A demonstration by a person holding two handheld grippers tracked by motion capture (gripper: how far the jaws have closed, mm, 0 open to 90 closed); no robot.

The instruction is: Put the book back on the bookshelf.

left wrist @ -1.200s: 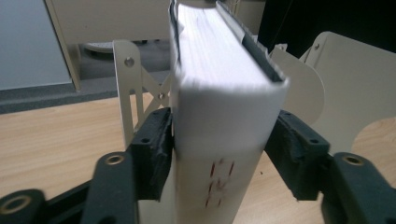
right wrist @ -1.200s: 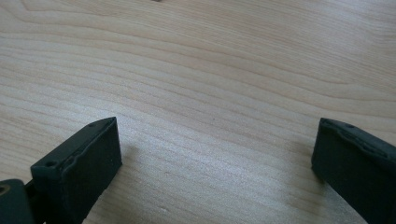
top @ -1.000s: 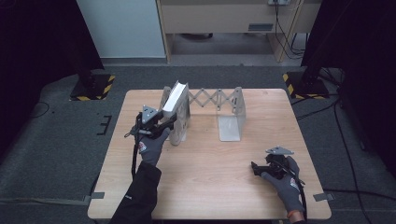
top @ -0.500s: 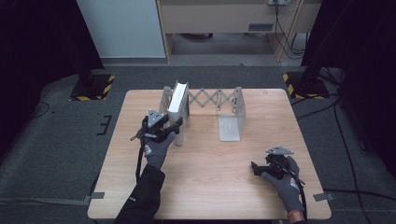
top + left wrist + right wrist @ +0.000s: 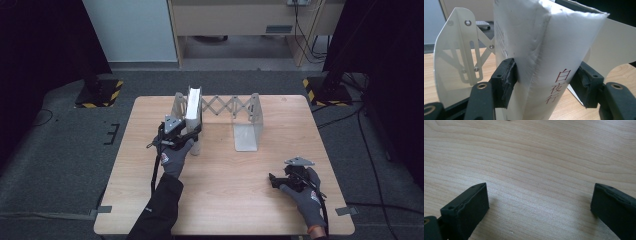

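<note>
Standing upright on the pale wooden table (image 5: 235,190), a thick white paperback book (image 5: 554,50) with red characters on its spine is seen leaning against the left end plate of the white metal expanding book rack (image 5: 247,122). It is straddled by the left gripper (image 5: 544,82), whose jaws have just been opening: one pad is at the cover while the other stands clear of the spine. The right gripper (image 5: 537,207) is held well apart over bare wood, its jaws spread wide with nothing between them.

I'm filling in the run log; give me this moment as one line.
left gripper: jaws just opening around upright white paperback book | book: in white expanding metal bookend rack | right gripper: open over wooden table
</note>
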